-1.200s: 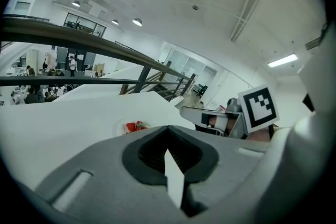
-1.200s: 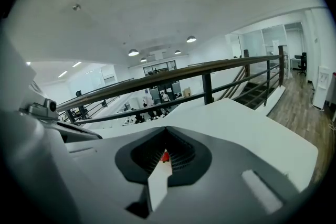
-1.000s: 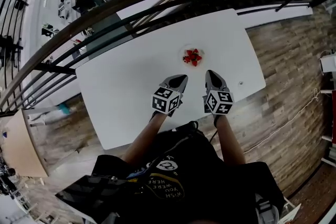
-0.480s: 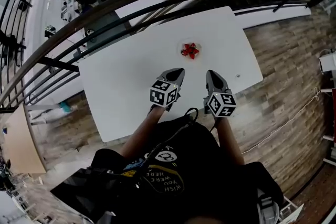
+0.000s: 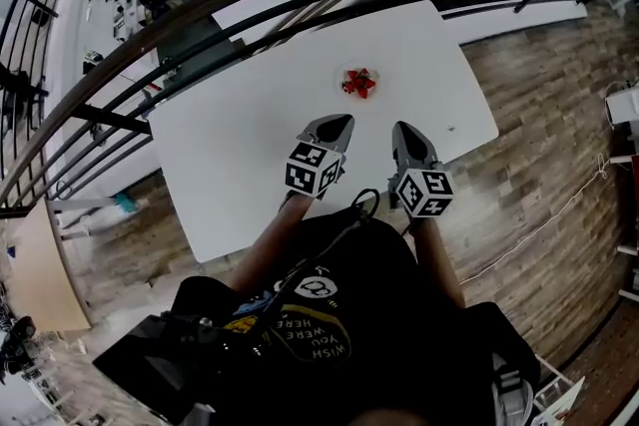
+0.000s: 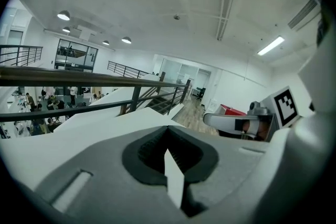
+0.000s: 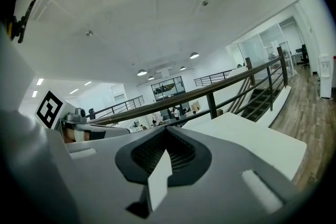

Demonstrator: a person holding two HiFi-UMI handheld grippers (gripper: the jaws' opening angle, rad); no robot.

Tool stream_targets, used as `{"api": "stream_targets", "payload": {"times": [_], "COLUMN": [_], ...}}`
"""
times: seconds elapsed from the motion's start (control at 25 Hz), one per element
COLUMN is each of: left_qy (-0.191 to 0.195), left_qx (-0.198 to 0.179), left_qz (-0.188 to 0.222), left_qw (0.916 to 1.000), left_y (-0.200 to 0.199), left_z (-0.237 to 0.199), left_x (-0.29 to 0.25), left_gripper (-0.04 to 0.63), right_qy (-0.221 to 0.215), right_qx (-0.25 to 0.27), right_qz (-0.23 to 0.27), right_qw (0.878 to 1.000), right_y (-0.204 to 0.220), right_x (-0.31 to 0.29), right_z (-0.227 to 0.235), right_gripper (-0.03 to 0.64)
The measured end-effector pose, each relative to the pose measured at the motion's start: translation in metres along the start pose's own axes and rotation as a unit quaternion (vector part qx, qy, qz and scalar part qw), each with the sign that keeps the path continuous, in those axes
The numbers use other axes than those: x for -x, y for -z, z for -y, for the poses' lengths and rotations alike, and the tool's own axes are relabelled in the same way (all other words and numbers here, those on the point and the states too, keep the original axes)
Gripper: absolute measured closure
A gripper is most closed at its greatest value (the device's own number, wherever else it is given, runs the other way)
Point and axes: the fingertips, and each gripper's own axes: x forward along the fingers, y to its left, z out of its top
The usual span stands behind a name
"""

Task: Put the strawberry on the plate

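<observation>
Left gripper and right gripper are both clenched on nothing, well short of the fruit. The strawberries lie heaped towards the far side of the table, on what looks like a pale plate, faint from here. I see no loose berry, so I'd judge the job done.

- The person's black shirt has small pale words on it, seen upside down from the head view: "WISH YOU WERE HERE".
</observation>
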Motion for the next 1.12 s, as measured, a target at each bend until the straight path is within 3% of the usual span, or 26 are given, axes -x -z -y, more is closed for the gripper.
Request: {"api": "stream_targets", "payload": {"times": [1.12], "left_qy": [0.017], "left_qx": [-0.013], "left_qz": [0.003], "left_qw": [0.9998], "left_y": [0.001], "left_z": [0.025], "left_x": [0.002], "left_gripper": [0.594], "right_qy": [-0.022], "right_qx": [-0.001], "right_qz": [0.004], "right_qw": [1.0], "right_y": [0.0], "right_x": [0.021], "right_z": [-0.01], "right_gripper": [0.614]}}
